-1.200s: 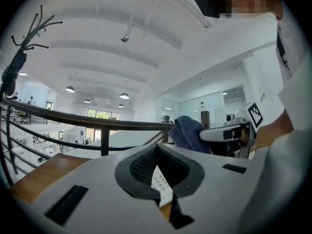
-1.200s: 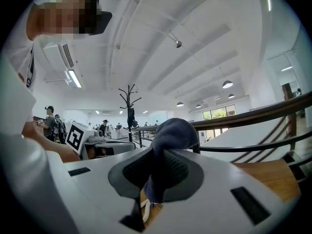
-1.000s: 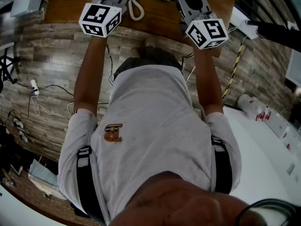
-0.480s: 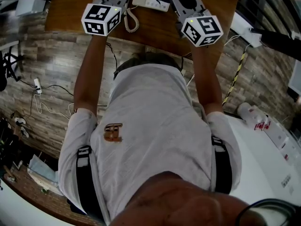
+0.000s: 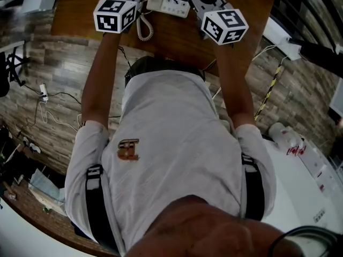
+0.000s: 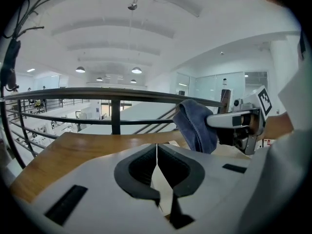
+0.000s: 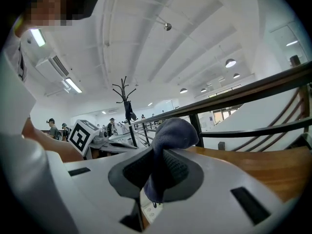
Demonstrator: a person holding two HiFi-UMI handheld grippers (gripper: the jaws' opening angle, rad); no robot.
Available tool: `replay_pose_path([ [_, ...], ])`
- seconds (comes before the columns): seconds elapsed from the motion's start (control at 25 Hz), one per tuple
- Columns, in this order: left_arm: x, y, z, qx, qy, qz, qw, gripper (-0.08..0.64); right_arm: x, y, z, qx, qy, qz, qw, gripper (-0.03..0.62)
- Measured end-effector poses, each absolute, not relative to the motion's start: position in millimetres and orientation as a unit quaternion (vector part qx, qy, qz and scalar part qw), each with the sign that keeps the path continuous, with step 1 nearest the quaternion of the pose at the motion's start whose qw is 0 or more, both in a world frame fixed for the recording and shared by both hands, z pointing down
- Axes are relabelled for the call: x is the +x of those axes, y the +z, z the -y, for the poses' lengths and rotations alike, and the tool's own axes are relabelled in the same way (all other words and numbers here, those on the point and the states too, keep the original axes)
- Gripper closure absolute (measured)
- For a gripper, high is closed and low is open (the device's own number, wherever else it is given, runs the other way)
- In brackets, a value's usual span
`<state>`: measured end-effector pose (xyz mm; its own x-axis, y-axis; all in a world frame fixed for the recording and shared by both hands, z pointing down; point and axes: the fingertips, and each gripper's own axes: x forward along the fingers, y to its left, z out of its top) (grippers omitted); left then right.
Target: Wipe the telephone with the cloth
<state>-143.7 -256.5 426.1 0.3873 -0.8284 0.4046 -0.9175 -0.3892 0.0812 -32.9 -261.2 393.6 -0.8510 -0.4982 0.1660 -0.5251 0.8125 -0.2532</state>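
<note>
A white telephone (image 5: 170,4) with a coiled cord (image 5: 142,28) lies on the wooden table (image 5: 177,39) at the top of the head view, between the two grippers. My right gripper (image 7: 155,172) is shut on a dark blue cloth (image 7: 170,135), which bulges up above its jaws. In the left gripper view the cloth (image 6: 195,123) hangs from the right gripper (image 6: 234,121), just above the table. My left gripper (image 6: 156,162) is shut, its jaws meeting with nothing seen between them. A pale surface shows below its jaws.
A dark metal railing (image 6: 112,95) runs along the table's far side. Cables (image 5: 45,98) lie on the wooden floor at left. A white counter (image 5: 300,159) with small items stands at right. A coat stand (image 7: 127,108) rises beyond the railing.
Both grippers have moved a little forward over the table. More of the telephone and the blue cloth now shows between them in the head view.
</note>
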Motion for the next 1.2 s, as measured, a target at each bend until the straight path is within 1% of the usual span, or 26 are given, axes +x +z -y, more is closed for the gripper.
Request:
replay_pose_path([
  [0.24,-150,445,272,0.817,0.172,0.517,0.192,0.537,-45,404,279,0.271,0.169,0.946,0.061,0.532],
  [0.36,-150,454,277,0.817,0.184,0.502,0.214,0.497,-52,411,285,0.27,0.178,0.943,0.078,0.532],
  [0.8,-151,494,295,0.81,0.242,0.462,0.268,0.449,-80,433,300,0.238,0.213,0.939,0.13,0.532],
  [1.0,-157,505,298,0.81,0.247,0.451,0.284,0.448,-104,446,308,0.209,0.222,0.939,0.16,0.532],
  [1.2,-159,516,296,0.812,0.245,0.434,0.304,0.448,-116,463,321,0.218,0.229,0.929,0.194,0.532],
])
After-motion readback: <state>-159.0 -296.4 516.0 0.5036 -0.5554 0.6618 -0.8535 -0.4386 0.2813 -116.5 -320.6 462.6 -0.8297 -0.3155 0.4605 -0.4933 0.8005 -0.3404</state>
